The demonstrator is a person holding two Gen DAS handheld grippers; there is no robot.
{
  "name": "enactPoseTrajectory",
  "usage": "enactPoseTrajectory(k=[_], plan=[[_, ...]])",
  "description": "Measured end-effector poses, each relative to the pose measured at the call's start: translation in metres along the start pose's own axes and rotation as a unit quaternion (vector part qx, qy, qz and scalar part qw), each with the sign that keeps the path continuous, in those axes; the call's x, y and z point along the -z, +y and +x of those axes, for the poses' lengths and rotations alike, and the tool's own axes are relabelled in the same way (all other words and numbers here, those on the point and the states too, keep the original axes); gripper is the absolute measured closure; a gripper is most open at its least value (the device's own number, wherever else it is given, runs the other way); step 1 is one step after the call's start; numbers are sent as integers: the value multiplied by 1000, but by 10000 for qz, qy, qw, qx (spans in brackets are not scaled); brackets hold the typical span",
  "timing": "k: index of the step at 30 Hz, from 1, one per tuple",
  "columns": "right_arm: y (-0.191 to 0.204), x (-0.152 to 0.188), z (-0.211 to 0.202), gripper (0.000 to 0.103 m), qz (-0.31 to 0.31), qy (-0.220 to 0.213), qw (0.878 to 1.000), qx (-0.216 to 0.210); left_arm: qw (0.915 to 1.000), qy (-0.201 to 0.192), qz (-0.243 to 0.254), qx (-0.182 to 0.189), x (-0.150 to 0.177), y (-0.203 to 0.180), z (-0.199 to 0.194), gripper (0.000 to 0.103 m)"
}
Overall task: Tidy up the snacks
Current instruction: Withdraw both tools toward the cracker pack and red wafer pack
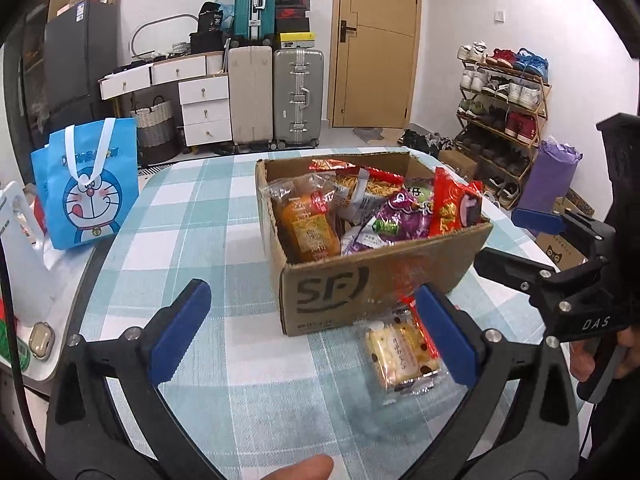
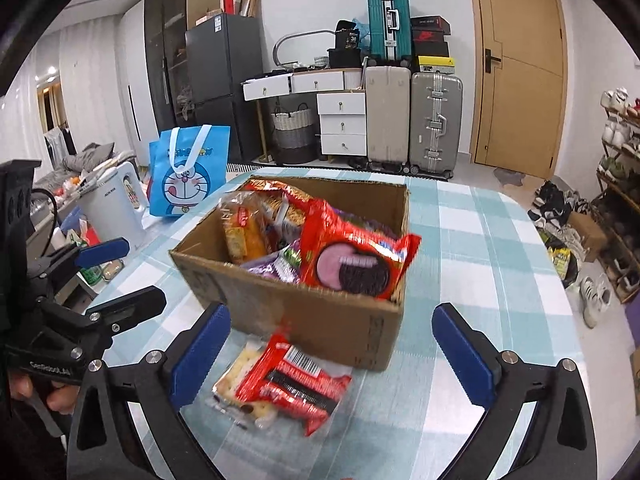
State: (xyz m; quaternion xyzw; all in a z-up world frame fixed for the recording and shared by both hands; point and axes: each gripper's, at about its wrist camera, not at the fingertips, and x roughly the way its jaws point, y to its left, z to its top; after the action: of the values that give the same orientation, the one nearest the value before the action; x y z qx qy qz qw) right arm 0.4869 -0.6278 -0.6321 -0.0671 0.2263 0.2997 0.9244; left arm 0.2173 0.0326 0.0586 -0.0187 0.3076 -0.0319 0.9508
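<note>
Both sets of fingers spread wide, gripping nothing: left gripper, right gripper. Two snack packets lie loose on the checked bench, touching the cardboard box crammed with snacks behind.

Checked table: box, snack packets.

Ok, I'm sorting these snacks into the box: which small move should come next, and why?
Probably close the right gripper on the red packet. It lies with the yellow cracker pack on the tablecloth, outside the cardboard box; both grippers are open and empty, and the packet sits between the right one's fingers.
</note>
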Motion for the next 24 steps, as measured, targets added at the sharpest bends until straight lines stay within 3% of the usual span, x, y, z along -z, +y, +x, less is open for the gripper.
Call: enactPoseTrajectory(k=[7, 15, 24], plan=[[-6, 22, -4, 1, 437, 100, 9983, -367, 9998, 136, 30, -116, 19, -2, -4, 1], [-6, 34, 8, 1, 440, 361, 9981, -221, 9993, 336, -32, -135, 31, -3, 2, 1], [-12, 47, 39, 1, 901, 786, 9918, -457, 9987, 473, -25, -181, 35, -1, 13, 1]])
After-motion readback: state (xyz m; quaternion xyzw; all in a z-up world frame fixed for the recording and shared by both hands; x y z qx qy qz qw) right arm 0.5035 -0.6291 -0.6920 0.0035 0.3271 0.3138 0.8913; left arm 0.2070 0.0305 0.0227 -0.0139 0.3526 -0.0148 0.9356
